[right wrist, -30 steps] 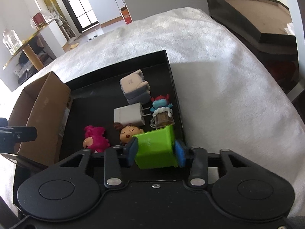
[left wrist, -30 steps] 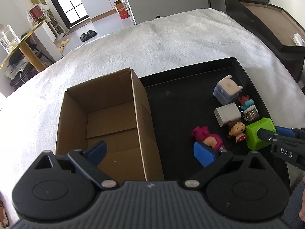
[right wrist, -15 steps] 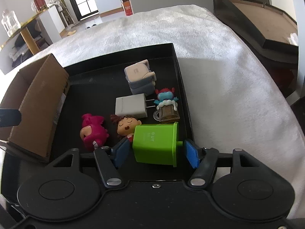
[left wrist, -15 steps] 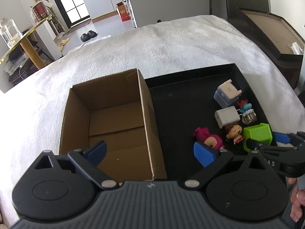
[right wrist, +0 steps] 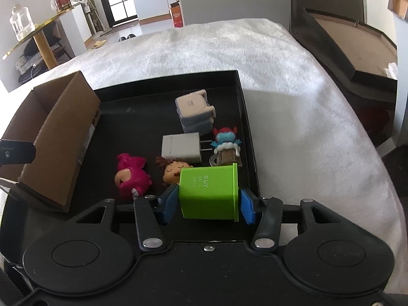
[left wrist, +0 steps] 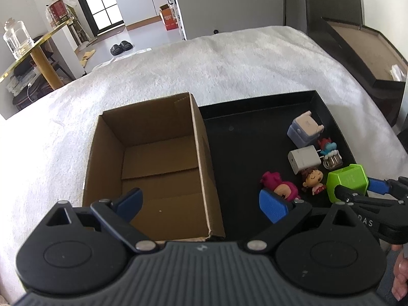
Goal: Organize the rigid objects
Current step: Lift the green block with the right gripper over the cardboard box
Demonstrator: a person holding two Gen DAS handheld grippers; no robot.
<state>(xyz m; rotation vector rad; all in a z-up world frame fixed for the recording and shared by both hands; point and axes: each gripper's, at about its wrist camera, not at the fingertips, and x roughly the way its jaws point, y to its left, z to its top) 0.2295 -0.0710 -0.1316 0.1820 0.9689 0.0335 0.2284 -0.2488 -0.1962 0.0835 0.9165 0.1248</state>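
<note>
A green plastic box [right wrist: 207, 191] rests at the near right corner of the black tray [right wrist: 242, 97]. My right gripper [right wrist: 207, 205] straddles it with its jaws closing; a thin gap still shows at the right blue pad [right wrist: 247, 206]. From the left wrist view the same green box [left wrist: 346, 181] sits between the right gripper [left wrist: 357, 188]. Beside it lie a sleeping-face figure [right wrist: 172, 173], a pink figure [right wrist: 132, 176], a white charger [right wrist: 182, 148], a blue-and-red figure on a barrel [right wrist: 225, 145] and a grey-and-cream charger [right wrist: 193, 112]. My left gripper [left wrist: 201, 201] hangs open over the cardboard box [left wrist: 153, 168], nothing between its fingers.
The cardboard box [right wrist: 58, 137] stands inside the tray's left part and holds nothing. The tray lies on a white fluffy cover [left wrist: 229, 71]. A dark tray-like frame [right wrist: 357, 46] stands off the far right edge. A person's fingers [left wrist: 400, 275] show at the lower right.
The right gripper's jaws came off the green box, spread wide, then narrowed around it again. The box went from tilted to squarely upright. The left gripper barely moved.
</note>
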